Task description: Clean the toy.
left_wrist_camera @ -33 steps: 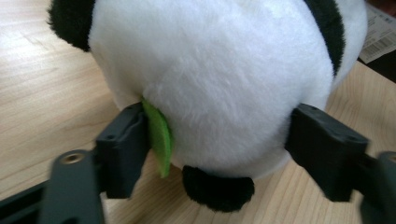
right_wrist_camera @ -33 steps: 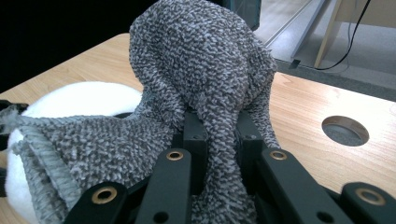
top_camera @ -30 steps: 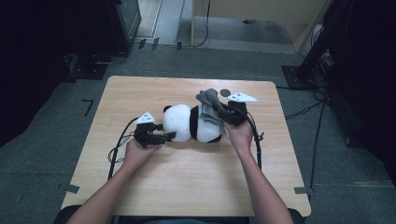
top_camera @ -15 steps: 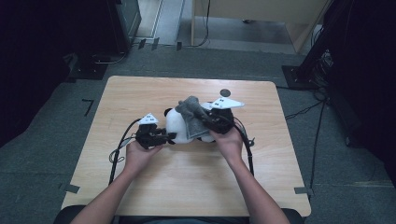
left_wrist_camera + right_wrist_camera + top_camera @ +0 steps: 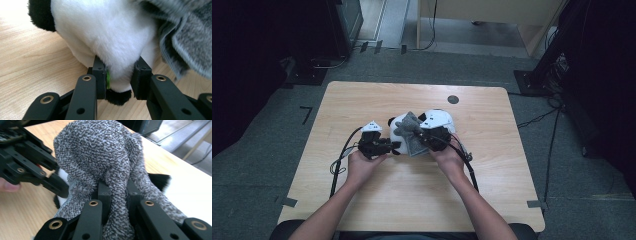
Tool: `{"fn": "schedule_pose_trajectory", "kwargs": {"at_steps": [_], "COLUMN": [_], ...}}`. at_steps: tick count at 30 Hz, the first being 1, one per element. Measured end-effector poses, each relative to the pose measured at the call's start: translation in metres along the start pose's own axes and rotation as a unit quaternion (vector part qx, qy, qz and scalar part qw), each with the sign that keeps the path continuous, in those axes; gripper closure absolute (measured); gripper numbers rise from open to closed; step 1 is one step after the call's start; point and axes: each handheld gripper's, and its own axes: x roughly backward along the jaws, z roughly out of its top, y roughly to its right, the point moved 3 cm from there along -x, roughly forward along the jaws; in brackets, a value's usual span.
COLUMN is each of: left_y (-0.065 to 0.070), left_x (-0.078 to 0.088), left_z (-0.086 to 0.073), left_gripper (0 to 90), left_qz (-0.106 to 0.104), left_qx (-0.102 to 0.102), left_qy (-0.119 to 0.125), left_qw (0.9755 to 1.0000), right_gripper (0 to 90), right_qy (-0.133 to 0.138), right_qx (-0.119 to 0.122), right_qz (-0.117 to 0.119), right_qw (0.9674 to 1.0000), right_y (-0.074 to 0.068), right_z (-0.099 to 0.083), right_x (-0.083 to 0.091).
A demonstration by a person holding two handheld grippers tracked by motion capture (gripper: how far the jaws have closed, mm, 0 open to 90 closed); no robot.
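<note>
A black-and-white panda plush lies in the middle of the wooden table. My left gripper points right at its near-left end. Its jaws have just been closing, and in the left gripper view the pads pinch a bulge of white fur with a black patch below. My right gripper is shut on a grey knitted cloth, which is bunched up over the plush. In the right gripper view the knit stands in a fold between the jaws.
A small dark round hole sits near the table's far edge. Bare wood stretches to the left, right and front of the plush. Cables trail from both grippers across the table. Black stands and cords stand on the floor around it.
My right gripper has carried the grey cloth leftward over the plush. The left jaws have closed onto the plush's fur; that hand stayed in place.
</note>
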Motion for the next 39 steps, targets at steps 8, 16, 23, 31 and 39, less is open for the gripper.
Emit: {"fn": "schedule_pose_trajectory", "kwargs": {"at_steps": [8,16,23,31,39], "left_y": [-0.002,-0.007,-0.012,-0.02,-0.017], "left_x": [0.0,0.001,0.004,0.01,0.01], "left_z": [0.003,0.005,0.006,0.005,0.002], "left_gripper": [70.0,70.0,69.9,69.9,69.7], "left_qz": [-0.005,-0.007,-0.002,-0.002,-0.006], "left_qx": [0.007,0.014,0.019,0.03,0.031], "left_qy": [0.0,-0.003,-0.005,-0.007,-0.004], "left_qw": [1.0,0.9999,0.9998,0.9995,0.9995], "right_gripper": [80.2,80.1,80.1,80.1,80.0], "right_qy": [0.006,0.033,0.029,-0.009,0.061], "right_qx": [0.003,-0.061,-0.129,-0.17,-0.151], "right_qz": [-0.05,-0.072,-0.076,-0.079,-0.064], "right_qw": [0.9987,0.995,0.9883,0.9821,0.9845], "right_y": [0.021,0.057,0.093,0.111,0.099], "right_z": [-0.004,-0.013,-0.042,-0.067,-0.03], "right_x": [0.016,0.039,0.045,0.033,0.062]}}
